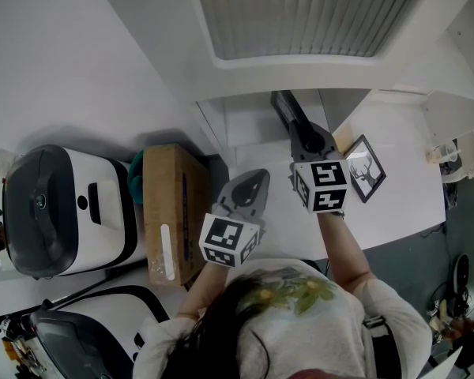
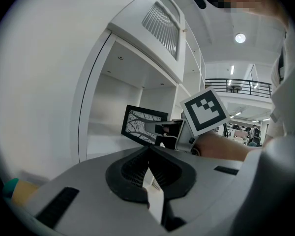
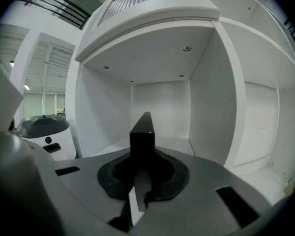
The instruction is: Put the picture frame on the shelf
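Note:
My right gripper [image 1: 302,135] is shut on a black picture frame [image 1: 287,110], which shows edge-on in the head view and juts toward the white shelf opening [image 1: 253,129]. In the right gripper view the frame's black edge [image 3: 141,132] stands upright between the jaws of that gripper [image 3: 140,157], with the shelf floor [image 3: 172,144] just beyond. The left gripper view shows the frame's face [image 2: 140,123], a print of bare branches, held by the right gripper [image 2: 162,130] in front of the shelf [image 2: 110,141]. My left gripper [image 2: 148,154] [image 1: 255,184] is shut and holds nothing, lower left of the right one.
A second framed picture with a deer [image 1: 365,169] stands on the white counter [image 1: 403,196] to the right. A cardboard box [image 1: 170,212] and a white-and-black machine [image 1: 63,208] sit on the floor to the left. A slatted panel [image 1: 308,14] tops the shelf.

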